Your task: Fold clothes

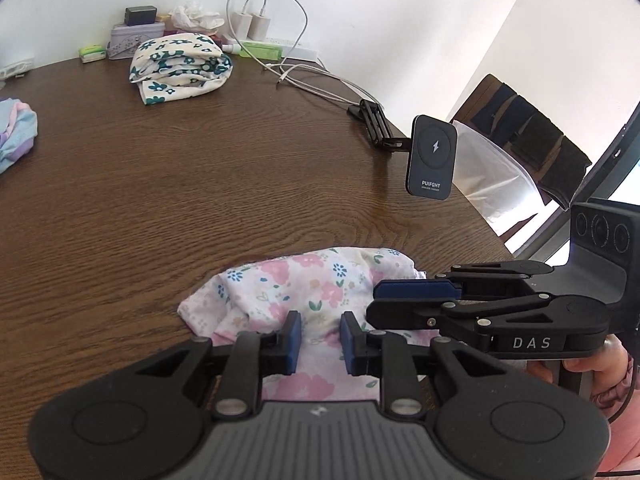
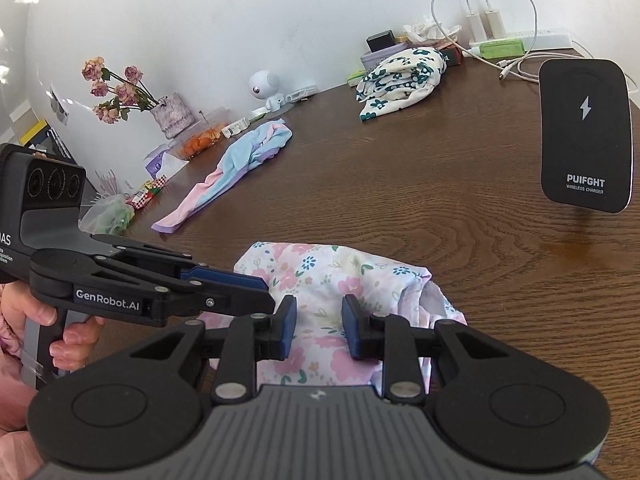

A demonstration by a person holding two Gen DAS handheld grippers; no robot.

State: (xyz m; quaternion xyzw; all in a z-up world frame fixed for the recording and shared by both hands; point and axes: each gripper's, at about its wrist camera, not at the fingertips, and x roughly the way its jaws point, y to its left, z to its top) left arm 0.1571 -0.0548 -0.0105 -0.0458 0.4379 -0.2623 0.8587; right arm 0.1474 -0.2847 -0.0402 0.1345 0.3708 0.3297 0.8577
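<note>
The left gripper [image 1: 320, 340] stands with its blue-padded jaws narrowly parted and empty, poised over the crumpled white garment with pink flower print [image 1: 304, 284] that lies at the near edge of the dark brown wood-grain desk [image 1: 160, 184]. Whether the pads touch the cloth cannot be told. The right gripper [image 2: 319, 330] shows the same narrow gap with nothing between the jaws, above the same garment; its near hem is hidden under both gripper bodies. A hand [image 2: 60, 332] grips the left handle, partly cut off by the frame. Farther out lie a pastel pink, blue and lilac garment [image 2: 236, 164] and a folded cream cloth with dark green flowers [image 1: 180, 66]. A black wireless charger pad [image 1: 432, 158] stands at the desk's right edge.
</note>
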